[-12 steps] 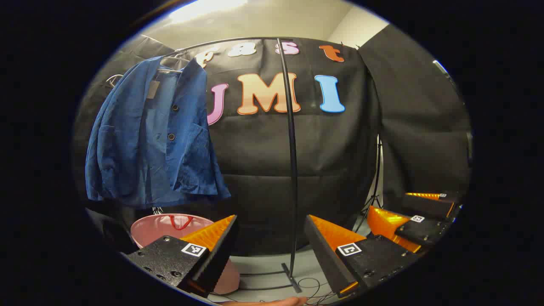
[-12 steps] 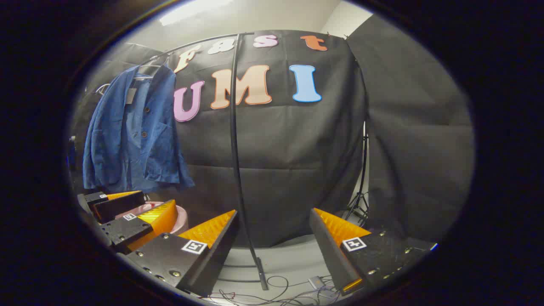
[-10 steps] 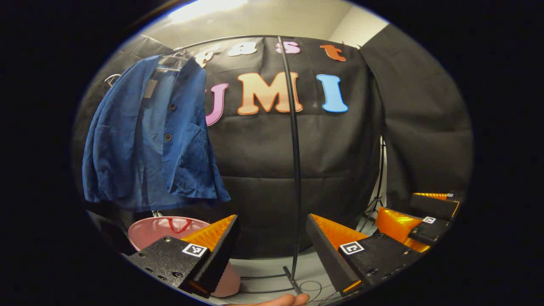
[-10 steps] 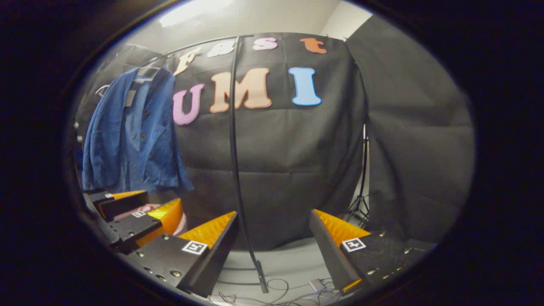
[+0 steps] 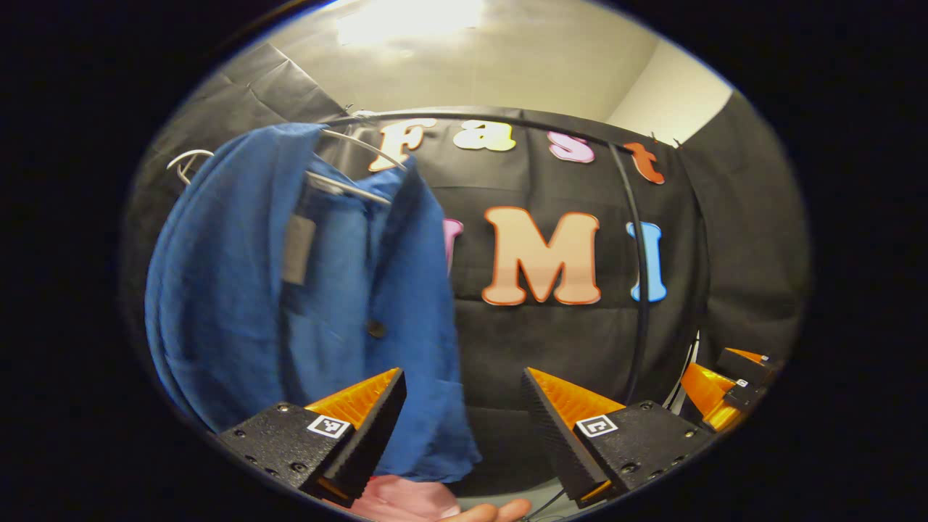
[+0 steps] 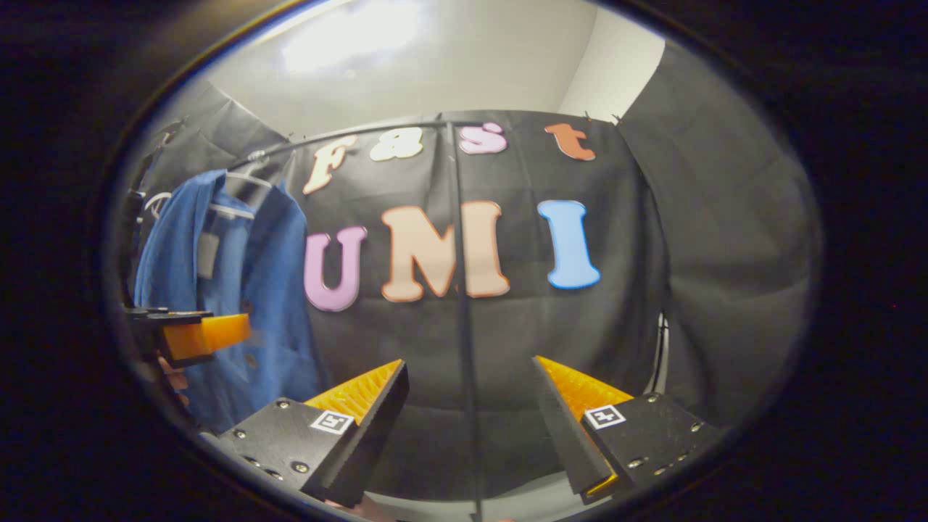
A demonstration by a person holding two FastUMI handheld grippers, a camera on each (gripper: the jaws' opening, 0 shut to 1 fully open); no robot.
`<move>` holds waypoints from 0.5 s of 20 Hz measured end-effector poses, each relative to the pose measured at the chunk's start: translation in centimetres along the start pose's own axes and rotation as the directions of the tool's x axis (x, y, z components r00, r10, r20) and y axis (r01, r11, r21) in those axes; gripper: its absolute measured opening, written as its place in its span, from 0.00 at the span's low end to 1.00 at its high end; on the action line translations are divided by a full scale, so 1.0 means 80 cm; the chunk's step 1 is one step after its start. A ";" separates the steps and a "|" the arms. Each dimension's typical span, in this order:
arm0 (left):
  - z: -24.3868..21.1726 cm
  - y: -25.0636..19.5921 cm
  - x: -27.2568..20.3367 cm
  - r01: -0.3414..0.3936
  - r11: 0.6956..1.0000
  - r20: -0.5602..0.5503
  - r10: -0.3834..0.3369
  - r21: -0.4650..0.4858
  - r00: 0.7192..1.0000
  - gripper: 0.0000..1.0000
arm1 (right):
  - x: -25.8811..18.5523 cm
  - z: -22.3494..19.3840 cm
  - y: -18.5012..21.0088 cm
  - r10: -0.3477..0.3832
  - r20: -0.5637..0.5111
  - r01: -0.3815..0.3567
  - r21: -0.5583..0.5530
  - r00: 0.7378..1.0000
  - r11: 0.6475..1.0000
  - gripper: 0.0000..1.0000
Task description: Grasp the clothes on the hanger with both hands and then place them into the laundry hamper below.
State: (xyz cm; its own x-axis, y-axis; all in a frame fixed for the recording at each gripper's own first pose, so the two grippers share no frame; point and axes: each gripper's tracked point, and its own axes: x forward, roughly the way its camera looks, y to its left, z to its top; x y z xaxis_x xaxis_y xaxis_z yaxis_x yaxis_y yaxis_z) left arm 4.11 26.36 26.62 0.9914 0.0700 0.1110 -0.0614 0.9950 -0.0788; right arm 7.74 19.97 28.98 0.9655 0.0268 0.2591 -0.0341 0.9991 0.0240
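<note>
A blue jacket (image 5: 290,304) hangs on a wire hanger (image 5: 348,187) from the black arched rail (image 5: 507,117), large and close in the left gripper view. My left gripper (image 5: 462,373) is open just short of the jacket's front edge, holding nothing. A bit of the pink hamper (image 5: 395,500) shows below it. In the right gripper view the jacket (image 6: 246,312) hangs at the left, farther off. My right gripper (image 6: 471,362) is open and empty, facing the rack's upright pole (image 6: 462,290). One of the left gripper's fingers (image 6: 210,335) shows in front of the jacket.
The rack's right pole (image 5: 641,290) curves down beside the booth wall. The right gripper (image 5: 714,375) sits low at the far right of the left gripper view. A finger of the holding hand (image 5: 496,511) shows at the bottom edge. A tripod leg (image 6: 658,355) stands right.
Both grippers have risen and moved in toward the jacket, which now looms much larger in the left gripper view. The hamper has slid to the bottom edge. Both stay open.
</note>
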 end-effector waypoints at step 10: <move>0.250 0.213 -0.097 0.036 0.995 0.097 -0.045 0.091 0.994 0.92 | -0.051 0.182 0.389 0.226 -0.114 -0.229 -0.013 0.967 0.973 0.96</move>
State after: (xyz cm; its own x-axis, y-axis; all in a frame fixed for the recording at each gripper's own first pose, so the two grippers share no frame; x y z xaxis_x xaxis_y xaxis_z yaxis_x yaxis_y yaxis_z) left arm -6.94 44.20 44.22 0.9771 0.0317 0.2104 -0.0358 0.9992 0.0158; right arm -0.99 50.49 42.72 0.9559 0.2550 0.1456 -0.2506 0.9669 -0.0482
